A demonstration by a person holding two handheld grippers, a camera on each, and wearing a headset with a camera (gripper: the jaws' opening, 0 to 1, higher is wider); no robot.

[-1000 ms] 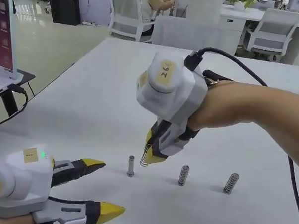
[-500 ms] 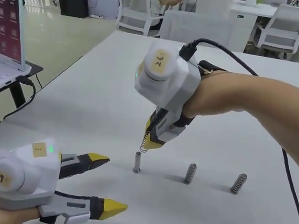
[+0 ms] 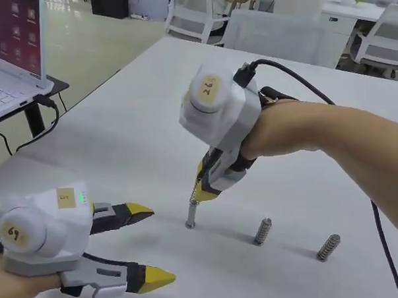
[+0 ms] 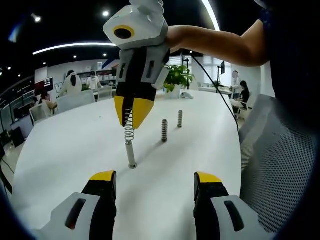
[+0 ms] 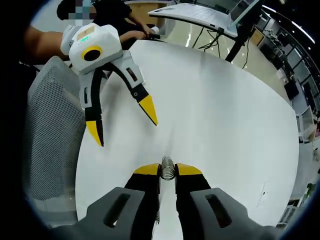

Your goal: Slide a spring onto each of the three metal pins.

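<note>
Right gripper (image 3: 204, 190) has come down over the last bare pin (image 3: 190, 216): two of three done.
Head view: its jaws pinch a thin wire coil spring (image 3: 196, 197) whose lower end meets the pin's tip, not yet slid down; two sprung pins (image 3: 262, 231) (image 3: 328, 247) stand on the matte white table (image 3: 119, 146). Left gripper view: left gripper (image 4: 155, 180) jaws apart, empty; the pin is a smooth grey rod with a small flared foot. Right gripper view: yellow-tipped jaws clamp the shiny coil's top.
</note>
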